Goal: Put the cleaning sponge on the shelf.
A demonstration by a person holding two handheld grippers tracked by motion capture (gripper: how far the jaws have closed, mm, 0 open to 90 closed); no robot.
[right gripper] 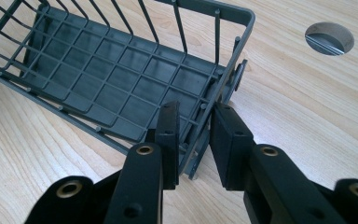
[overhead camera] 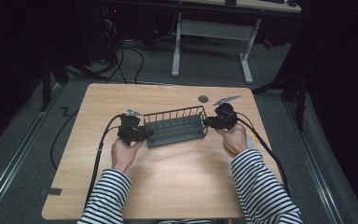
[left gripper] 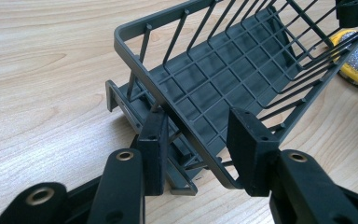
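Dark grey wire basket (overhead camera: 176, 127) seen at centre of frame on wooden table (overhead camera: 168, 182), long axis running left to right. Left tongs (overhead camera: 142, 134) clamped on basket's left end rim; in left gripper view, rim corner (left gripper: 135, 60) is pinched between pads. Right tongs (overhead camera: 208, 122) closed on basket's right end wall, bars held between pads in right gripper view. Yellow sponge (overhead camera: 251, 141) lies right of centre, partly hidden by right hand (overhead camera: 234, 136).
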